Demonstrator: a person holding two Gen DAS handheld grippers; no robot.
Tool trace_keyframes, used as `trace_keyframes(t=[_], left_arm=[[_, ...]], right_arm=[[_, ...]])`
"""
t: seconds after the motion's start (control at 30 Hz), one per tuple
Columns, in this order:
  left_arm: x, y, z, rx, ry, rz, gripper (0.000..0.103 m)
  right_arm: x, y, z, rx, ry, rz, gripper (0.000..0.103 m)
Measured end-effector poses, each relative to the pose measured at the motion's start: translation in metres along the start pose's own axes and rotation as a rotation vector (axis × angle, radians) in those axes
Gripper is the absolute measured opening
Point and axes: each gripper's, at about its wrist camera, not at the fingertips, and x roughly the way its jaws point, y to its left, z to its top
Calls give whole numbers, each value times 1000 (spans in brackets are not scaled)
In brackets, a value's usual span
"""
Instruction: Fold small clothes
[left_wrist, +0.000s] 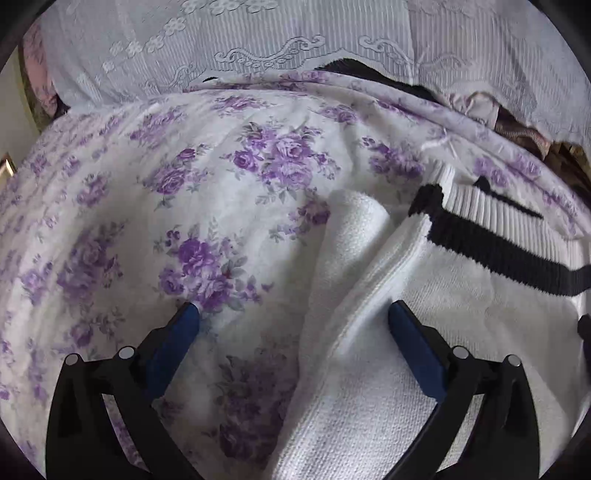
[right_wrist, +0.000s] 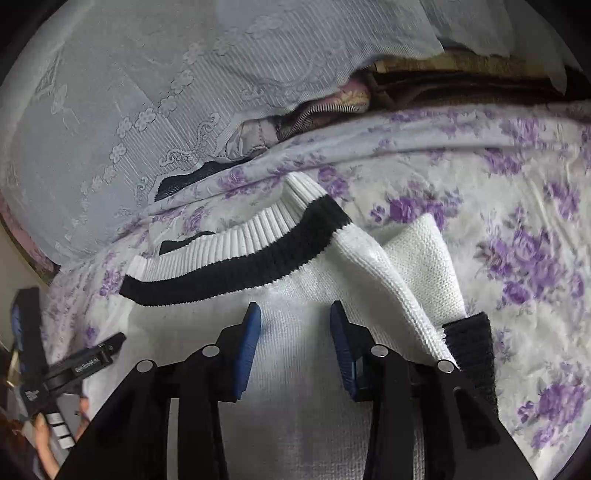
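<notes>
A white knit sweater (left_wrist: 424, 369) with a black stripe across its ribbed hem (left_wrist: 491, 247) lies on a purple floral bedsheet (left_wrist: 166, 184). My left gripper (left_wrist: 293, 310) stands wide open just above it. A folded sweater edge runs between its blue pads, which do not press on it. In the right wrist view the same sweater (right_wrist: 295, 387) fills the middle, its striped hem (right_wrist: 236, 266) lying beyond the fingertips. My right gripper (right_wrist: 294, 310) hovers over the sweater's body, jaws a narrow way apart with flat fabric under the gap. A black cuff (right_wrist: 469, 350) lies at the right.
A white lace cloth (left_wrist: 258, 40) drapes over a heap of other clothes (right_wrist: 332, 103) along the back of the bed. A person's hand (right_wrist: 44, 439) holding the left gripper's handle shows at the lower left of the right wrist view. Bare floral sheet (right_wrist: 517, 258) extends to the right.
</notes>
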Motion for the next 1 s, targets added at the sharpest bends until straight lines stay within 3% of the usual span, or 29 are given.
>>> trace_keyframes(t=[0.07, 0.27, 0.43, 0.57, 0.67, 0.87, 1.0], left_arm=[[-4, 2, 1, 3, -7, -2, 99], [-35, -10, -3, 66, -143, 10, 98], [-37, -19, 2, 98, -162, 23, 98], [-42, -20, 1, 108, -191, 41, 98], [-43, -23, 1, 124, -205, 58, 98], [-33, -23, 2, 132, -181, 88, 98], [-9, -17, 4, 119, -84, 139, 99]], right_arm=[[-8, -7, 0, 27, -27, 10, 18], [-34, -1, 1, -17, -153, -19, 25], [-33, -3, 3, -3, -146, -26, 25], [-36, -4, 4, -5, -171, -30, 33], [-35, 0, 3, -26, -175, -35, 34], [-35, -1, 3, -22, -188, -43, 34], [-15, -11, 2, 13, -82, -94, 38]])
